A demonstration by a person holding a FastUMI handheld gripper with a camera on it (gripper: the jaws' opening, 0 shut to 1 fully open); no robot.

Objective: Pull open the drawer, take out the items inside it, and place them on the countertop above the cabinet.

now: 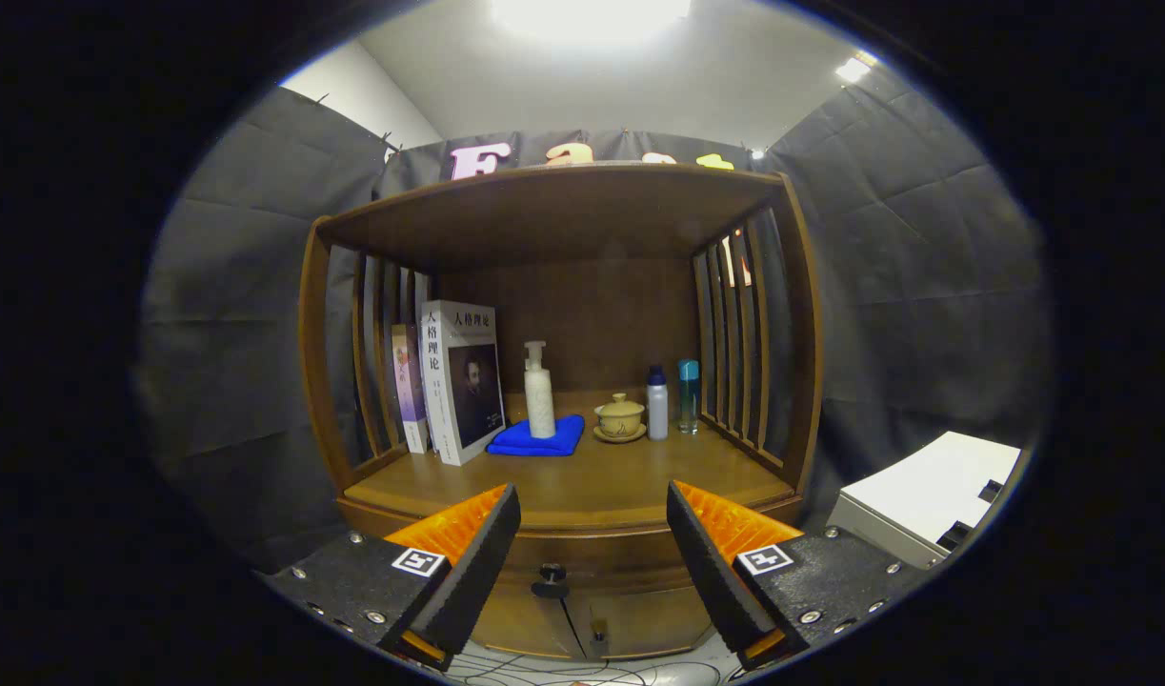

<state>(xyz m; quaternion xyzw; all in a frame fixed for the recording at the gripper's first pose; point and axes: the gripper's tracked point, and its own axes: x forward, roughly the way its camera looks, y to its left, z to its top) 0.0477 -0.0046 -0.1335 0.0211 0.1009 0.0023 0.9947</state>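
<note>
Item 1, nearest the lens: gripper (592,543), jaws spread wide, nothing held between them; each finger carried a square marker tag on its upper face.

Item 2: drawer knob (550,579), small and dark, seen low in the gap between the fingers, a little toward the left finger and just beyond the tips. It sat on the drawer (596,557), a shallow wooden front running crosswise directly beneath the countertop edge. The drawer appeared closed, so its contents could not be told.

Item 3: countertop (582,481), wooden, beyond the fingers and above the drawer, forming the floor of an open alcove with slatted sides.

Item 4, on the countertop, toward the back, left to right: two upright books (453,381); a pump bottle (539,391) standing on a folded blue cloth (536,438); a lidded cup (620,417) on a saucer; a white bottle (657,404); a blue-capped bottle (689,395).

Item 5: cabinet doors (592,619) below the drawer, closed.

Item 6: white box (925,495), off past the right finger, well apart from the cabinet.

Assessment: opening step not begun. The knob lay ahead of and slightly below the jaws; the likely approach would be forward and down, closing across the knob, then pulling straight back at right angles to the drawer's long front.
</note>
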